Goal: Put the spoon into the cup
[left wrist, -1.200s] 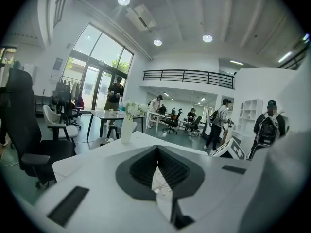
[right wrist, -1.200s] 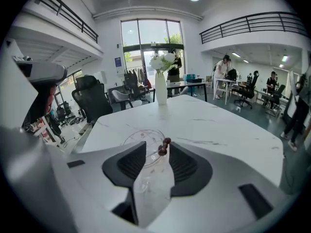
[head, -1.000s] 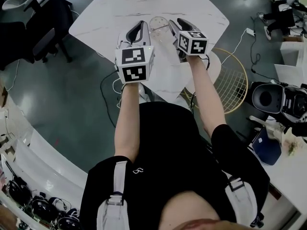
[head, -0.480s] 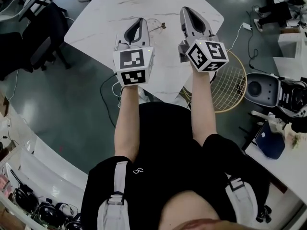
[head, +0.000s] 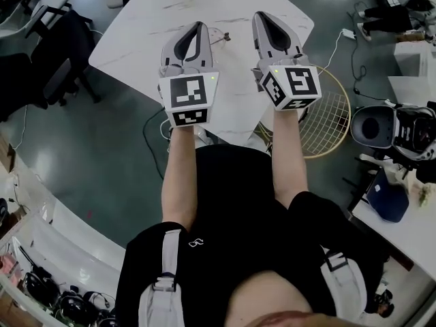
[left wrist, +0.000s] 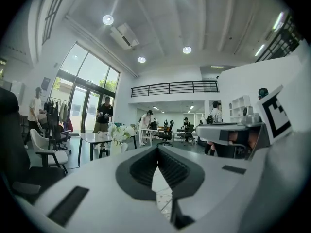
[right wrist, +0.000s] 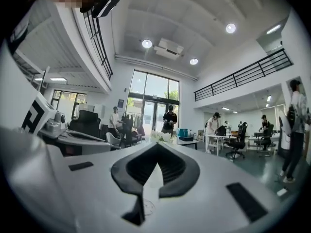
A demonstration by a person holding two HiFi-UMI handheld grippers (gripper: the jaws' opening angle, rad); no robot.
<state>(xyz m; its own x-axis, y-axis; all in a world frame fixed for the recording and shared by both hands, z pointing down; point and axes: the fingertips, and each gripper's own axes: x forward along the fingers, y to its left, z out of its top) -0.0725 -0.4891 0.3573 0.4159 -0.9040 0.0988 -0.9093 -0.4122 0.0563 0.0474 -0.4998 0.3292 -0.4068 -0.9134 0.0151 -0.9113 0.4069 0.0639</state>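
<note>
In the head view a clear glass cup [head: 216, 35] stands on the white marble table [head: 204, 2], half hidden between my two grippers. The spoon [head: 224, 38] rests in it, its brown handle end poking out over the rim to the right. My left gripper [head: 199, 26] is raised just left of the cup, shut and empty. My right gripper [head: 263, 16] is held high to the right of it, also shut with nothing in it. In both gripper views the left gripper [left wrist: 156, 148] and right gripper [right wrist: 158, 144] point level across the room, and the cup is hidden from them.
A gold wire chair [head: 332, 118] stands right of the table and dark office chairs [head: 65, 43] to its left. Cables lie on the floor. The gripper views show a table with white flowers [left wrist: 119, 132] and people standing far off.
Both grippers have risen toward the head camera, the right one much more. The right gripper's jaws have gone from open beside the cup to shut, and the spoon handle now shows at the rim.
</note>
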